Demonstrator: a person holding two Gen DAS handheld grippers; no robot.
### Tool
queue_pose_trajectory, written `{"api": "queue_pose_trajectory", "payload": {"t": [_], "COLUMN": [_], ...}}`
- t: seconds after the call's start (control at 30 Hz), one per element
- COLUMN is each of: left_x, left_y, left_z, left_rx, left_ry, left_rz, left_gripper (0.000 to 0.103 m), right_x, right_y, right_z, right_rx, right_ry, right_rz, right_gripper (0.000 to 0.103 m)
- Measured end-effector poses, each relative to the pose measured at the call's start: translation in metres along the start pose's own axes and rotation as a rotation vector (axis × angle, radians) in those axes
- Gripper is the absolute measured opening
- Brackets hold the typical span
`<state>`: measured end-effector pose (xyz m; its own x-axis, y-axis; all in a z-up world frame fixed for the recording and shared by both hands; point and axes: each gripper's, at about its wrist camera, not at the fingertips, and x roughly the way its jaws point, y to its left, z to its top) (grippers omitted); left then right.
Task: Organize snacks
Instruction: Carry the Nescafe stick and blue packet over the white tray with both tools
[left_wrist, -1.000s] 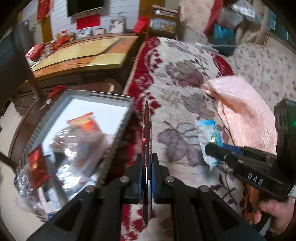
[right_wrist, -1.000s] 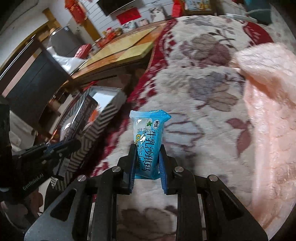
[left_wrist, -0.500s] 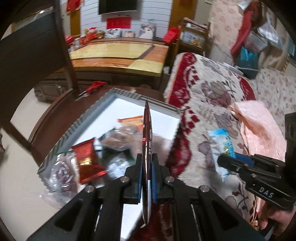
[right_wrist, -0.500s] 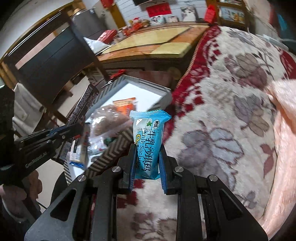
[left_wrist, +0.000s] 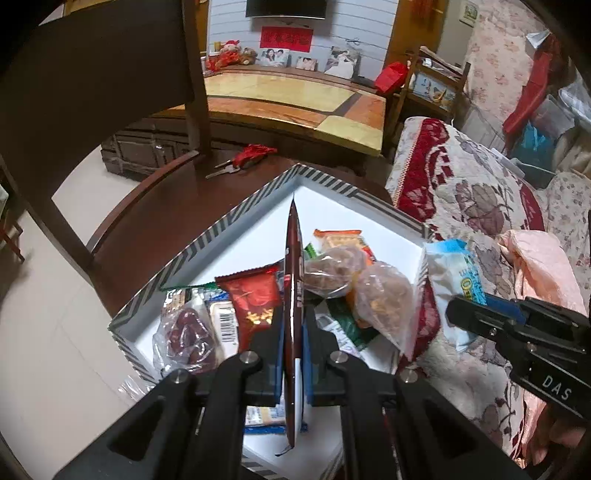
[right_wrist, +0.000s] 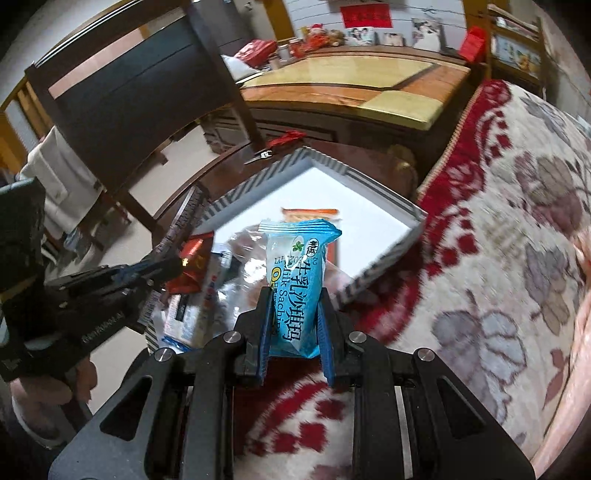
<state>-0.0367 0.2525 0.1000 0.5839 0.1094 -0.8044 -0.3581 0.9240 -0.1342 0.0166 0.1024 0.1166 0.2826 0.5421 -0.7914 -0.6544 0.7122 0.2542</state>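
Note:
My left gripper (left_wrist: 293, 325) is shut on a thin dark red snack packet (left_wrist: 293, 280), seen edge-on, held over a white box with a striped rim (left_wrist: 236, 218). The box holds several snacks: a red packet (left_wrist: 255, 299), clear bags of brown pieces (left_wrist: 384, 299) and an orange packet (left_wrist: 338, 238). My right gripper (right_wrist: 295, 317) is shut on a blue and white milk snack packet (right_wrist: 297, 273), held upright near the box's right edge (right_wrist: 384, 258). The right gripper also shows in the left wrist view (left_wrist: 465, 314).
The box sits on a dark wooden chair seat (left_wrist: 155, 221) with a tall chair back (left_wrist: 92, 74). Red-handled scissors (left_wrist: 243, 158) lie behind the box. A floral sofa cover (left_wrist: 480, 206) with a pink cloth (left_wrist: 543, 269) lies to the right. A wooden table (left_wrist: 295, 99) stands behind.
Both grippers have swung left from over the sofa to the box, each still holding its packet. The left gripper now hangs over the box's contents.

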Motion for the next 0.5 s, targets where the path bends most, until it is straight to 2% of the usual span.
{"api": "queue_pose_trajectory", "payload": {"t": [0.27,0.5], "left_x": [0.012,0.016], "left_y": [0.012,0.013], "left_z": [0.001,0.004], "left_rx": [-0.026,-0.026], "left_ry": [0.005,0.001], "left_rz": [0.012,0.014], "left_gripper": [0.009,0.009], "right_x": [0.034,0.066], "right_y": [0.026,0.032], "right_z": [0.01,0.013], "right_rx": [-0.051,-0.084], "right_ry": [0.054,0.099], "right_rz": [0.026,-0.011], "right_gripper": [0.021,0.021]}}
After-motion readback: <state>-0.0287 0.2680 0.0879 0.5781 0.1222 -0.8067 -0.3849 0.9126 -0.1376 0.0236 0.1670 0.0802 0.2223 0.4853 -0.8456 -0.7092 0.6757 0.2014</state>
